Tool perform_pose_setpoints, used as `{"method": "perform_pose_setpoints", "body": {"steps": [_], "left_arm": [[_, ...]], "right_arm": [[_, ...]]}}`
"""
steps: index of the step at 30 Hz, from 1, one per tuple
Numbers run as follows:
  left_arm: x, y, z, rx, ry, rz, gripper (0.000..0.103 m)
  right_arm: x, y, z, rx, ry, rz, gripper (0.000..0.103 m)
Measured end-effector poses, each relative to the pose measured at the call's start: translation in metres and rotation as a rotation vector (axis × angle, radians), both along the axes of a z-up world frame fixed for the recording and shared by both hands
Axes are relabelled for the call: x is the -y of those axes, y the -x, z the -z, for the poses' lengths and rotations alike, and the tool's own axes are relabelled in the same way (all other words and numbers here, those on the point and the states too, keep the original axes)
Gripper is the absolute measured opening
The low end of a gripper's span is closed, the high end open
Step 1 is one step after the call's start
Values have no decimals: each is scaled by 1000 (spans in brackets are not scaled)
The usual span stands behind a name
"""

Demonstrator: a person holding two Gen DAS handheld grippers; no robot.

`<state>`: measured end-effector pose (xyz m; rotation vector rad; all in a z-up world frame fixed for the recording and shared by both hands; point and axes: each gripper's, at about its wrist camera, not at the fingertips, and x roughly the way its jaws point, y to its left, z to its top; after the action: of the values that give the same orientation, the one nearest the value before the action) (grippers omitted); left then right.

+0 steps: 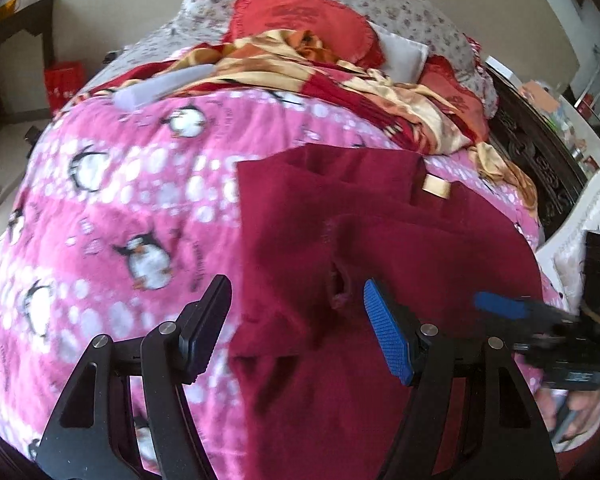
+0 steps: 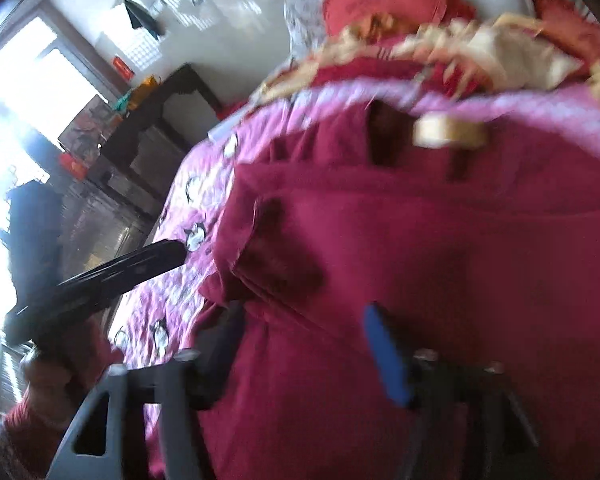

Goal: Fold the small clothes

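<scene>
The dark red garment point(image 1: 380, 240) is lying on the pink penguin blanket point(image 1: 120, 200) covering the bed. Both the left gripper point(image 1: 296, 320) and right gripper point(image 2: 300, 344) are hovering with fingers released, grasping nothing; clenching carelessly could be catching blanket too, dragging the fold crooked.

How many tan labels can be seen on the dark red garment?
1. A tan label sits near the far edge of the dark red garment, which lies on the pink penguin blanket. Folded layers may hide others.
</scene>
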<state>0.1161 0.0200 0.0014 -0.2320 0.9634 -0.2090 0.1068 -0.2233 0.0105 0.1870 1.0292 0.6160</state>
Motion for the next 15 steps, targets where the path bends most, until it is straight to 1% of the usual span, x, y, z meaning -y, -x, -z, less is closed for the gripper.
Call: {"method": "perform_pose_setpoints", "body": {"steps": [1, 3, 4, 7, 8, 9, 10, 11, 12, 13, 14, 15], "left_arm": [[6, -3, 2, -5, -5, 10, 69], [19, -10, 9, -20, -24, 20, 69], [25, -14, 13, -27, -27, 24, 69], [42, -22, 20, -29, -35, 50, 69], [48, -25, 21, -26, -43, 63, 65], [54, -27, 23, -24, -51, 78, 55], [61, -30, 24, -27, -62, 95, 50], [68, -32, 26, -29, -86, 107, 42], [72, -33, 25, -21, -101, 113, 27], [76, -34, 24, -12, -121, 124, 17], [80, -34, 23, -8, -143, 140, 9], [81, -34, 20, -3, -150, 148, 8]], "right_arm": [[19, 9, -9, 27, 18, 29, 62], [43, 21, -22, 57, 29, 85, 62], [66, 27, -28, 69, 32, 130, 62], [112, 43, -34, 85, 53, 231, 62], [130, 46, -34, 79, 61, 274, 62], [146, 48, -35, 68, 63, 304, 62], [162, 50, -32, 52, 62, 347, 62], [172, 53, -30, 41, 61, 376, 62], [180, 54, -28, 31, 57, 400, 62], [192, 57, -26, 17, 47, 426, 62], [194, 58, -23, 13, 41, 439, 62], [197, 58, -22, 11, 37, 450, 62]]}}
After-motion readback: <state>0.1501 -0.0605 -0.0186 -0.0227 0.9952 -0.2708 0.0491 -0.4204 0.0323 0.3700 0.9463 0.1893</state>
